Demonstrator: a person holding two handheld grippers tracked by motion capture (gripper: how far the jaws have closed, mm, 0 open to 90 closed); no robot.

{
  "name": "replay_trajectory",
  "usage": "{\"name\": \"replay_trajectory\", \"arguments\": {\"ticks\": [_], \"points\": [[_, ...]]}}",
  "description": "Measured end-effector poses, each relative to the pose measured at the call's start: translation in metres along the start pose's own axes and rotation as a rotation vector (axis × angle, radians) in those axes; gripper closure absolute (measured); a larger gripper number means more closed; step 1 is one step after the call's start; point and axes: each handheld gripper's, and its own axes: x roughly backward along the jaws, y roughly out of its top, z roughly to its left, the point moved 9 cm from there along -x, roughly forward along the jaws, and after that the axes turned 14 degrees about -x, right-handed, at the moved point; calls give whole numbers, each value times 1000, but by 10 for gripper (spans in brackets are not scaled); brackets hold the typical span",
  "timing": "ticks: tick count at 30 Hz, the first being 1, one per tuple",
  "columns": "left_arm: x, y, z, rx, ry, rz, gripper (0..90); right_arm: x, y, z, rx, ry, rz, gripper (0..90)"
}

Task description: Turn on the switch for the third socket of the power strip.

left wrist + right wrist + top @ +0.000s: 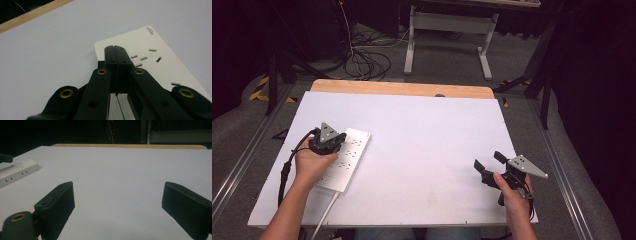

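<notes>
White table point(422, 130); power strip point(346, 157) lengthwise away

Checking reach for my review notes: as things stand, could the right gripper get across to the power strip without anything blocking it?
Probably yes. Bare white table lies between the right gripper, whose jaws stand open, and the power strip. The left gripper, shut, sits over the strip's near part, so the far end is the freer target.

The left gripper point(116, 48) has its black fingers point(123, 58) pressed together with nothing between them, tips over the corner of a white power strip point(160, 67). The strip lies flat on the white counter point(50, 50), with a wooden edge strip point(32, 15) at the top left.
</notes>
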Motion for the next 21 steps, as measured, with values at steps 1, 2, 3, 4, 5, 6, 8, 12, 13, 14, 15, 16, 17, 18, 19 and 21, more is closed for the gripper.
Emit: {"name": "replay_trajectory", "arguments": {"ticks": [1,2,3,4,5,6,8,12,13,14,15,16,17,18,19,21], "points": [[0,0,0,0,0,0,898,0,0,0,0,0,0,115],[-1,0,0,-1,-1,0,898,0,0,0,-1,-2,0,115],[-1,-1,0,-2,2,3,898,0,0,0,-1,-2,0,115],[-2,-1,0,-1,1,5,898,0,0,0,-1,-2,0,115],[-2,-2,1,-1,3,10,898,0,0,0,1,-2,1,115],[-4,-5,1,4,2,22,898,0,-1,0,2,-2,1,115],[-4,-6,3,-6,8,28,898,0,-1,1,2,-2,2,115],[-5,-7,2,-3,4,30,898,0,0,1,1,0,0,115],[-5,-7,2,-3,3,30,898,1,0,1,1,0,0,115],[-5,-7,2,-3,3,30,898,1,0,1,1,0,0,115],[-5,-7,1,-4,1,29,898,1,0,1,2,0,-1,115],[-5,-6,1,-6,-1,28,898,1,0,1,4,0,-2,115],[-6,-6,1,-7,-4,26,898,1,1,1,3,0,-2,115],[-6,-6,0,-7,-5,25,898,1,1,1,3,0,-2,115],[-6,-6,1,-9,-3,26,898,1,0,1,1,2,-1,115],[-5,-6,1,-11,-3,26,898,0,0,1,1,2,0,115]]}}
